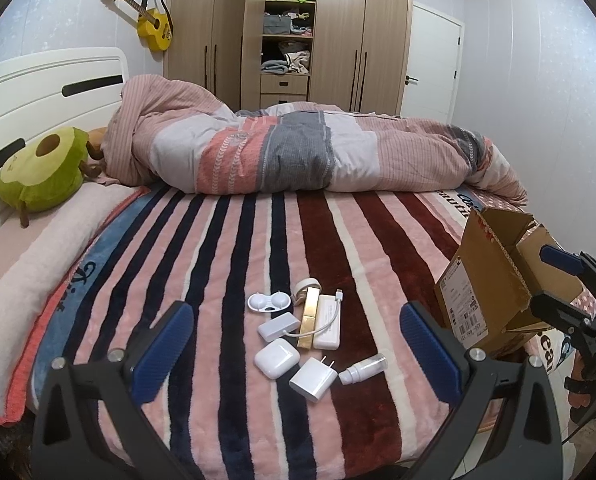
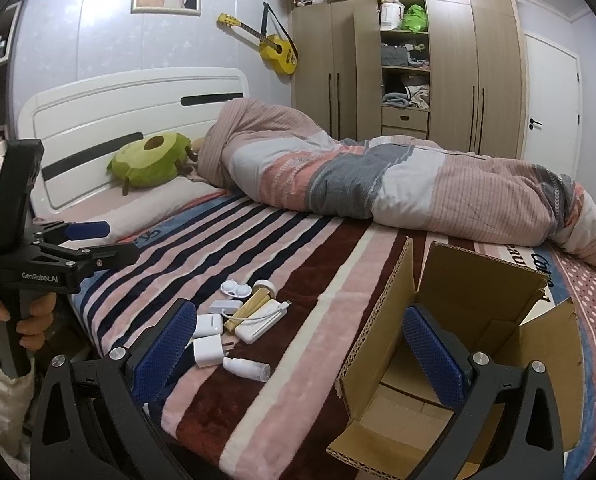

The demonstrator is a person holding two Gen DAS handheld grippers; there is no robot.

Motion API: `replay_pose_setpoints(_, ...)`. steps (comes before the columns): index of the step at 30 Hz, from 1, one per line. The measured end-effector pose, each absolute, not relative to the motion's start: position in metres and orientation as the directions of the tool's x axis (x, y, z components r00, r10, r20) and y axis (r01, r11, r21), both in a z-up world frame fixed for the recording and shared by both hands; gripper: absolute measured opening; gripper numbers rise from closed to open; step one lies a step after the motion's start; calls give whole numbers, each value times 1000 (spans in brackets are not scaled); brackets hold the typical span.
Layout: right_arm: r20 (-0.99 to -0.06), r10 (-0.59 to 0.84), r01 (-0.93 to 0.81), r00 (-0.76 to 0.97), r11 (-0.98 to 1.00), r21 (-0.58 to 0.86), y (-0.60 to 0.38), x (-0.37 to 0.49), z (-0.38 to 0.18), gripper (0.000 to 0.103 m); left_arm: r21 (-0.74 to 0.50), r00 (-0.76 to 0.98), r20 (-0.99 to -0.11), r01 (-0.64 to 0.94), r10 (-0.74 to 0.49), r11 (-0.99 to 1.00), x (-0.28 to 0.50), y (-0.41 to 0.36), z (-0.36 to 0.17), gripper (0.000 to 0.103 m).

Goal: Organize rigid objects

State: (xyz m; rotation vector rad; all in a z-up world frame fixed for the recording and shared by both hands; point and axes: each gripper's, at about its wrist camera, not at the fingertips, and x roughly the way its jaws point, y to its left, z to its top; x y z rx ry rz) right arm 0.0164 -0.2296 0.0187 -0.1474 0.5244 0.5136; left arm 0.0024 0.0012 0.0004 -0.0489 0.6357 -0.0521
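Small items: earbud case (image 1: 277, 358), wall charger (image 1: 313, 379), spray bottle (image 1: 362, 368), power bank (image 1: 328, 322), gold bar (image 1: 308, 317), contact lens case (image 1: 268, 302) clustered on striped blanket (image 1: 226, 240)
Cardboard box (image 2: 449, 320): open, right of cluster, apart
Left gripper (image 1: 298, 354): jaws wide, holding nothing, over cluster
Right gripper (image 2: 301, 356): jaws wide, holding nothing, one finger (image 2: 433, 360) in front of box

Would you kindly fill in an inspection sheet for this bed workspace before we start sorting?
Surface: striped blanket on the bed.
Job's things: earbud case, plug adapter, small bottle, gold bar, power bank, lens case; open cardboard box, apparently empty.
Clutter: rumpled duvet, avocado plush.
Grippers: left gripper open; right gripper open.
Cables: white cable over the power bank.
Surroundings: wardrobe, guitar.
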Motion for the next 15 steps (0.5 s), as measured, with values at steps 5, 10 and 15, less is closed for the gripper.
replay_pose_setpoints(5, -497, 443, -518, 746, 855, -14, -231, 12, 19, 103, -63, 804, -591, 33, -64, 997, 2, 3, 0, 102)
replay_pose_setpoints(10, -475, 500, -575, 724, 818, -15, -217, 0, 20, 66, -67, 797, -598, 54, -84, 996, 4, 7, -4, 103)
replay_pose_setpoints(15, -523, 579, -676, 626, 737, 6, -175, -2, -3, 53, -80, 780, -617, 74, -107, 994, 10, 22, -22, 103)
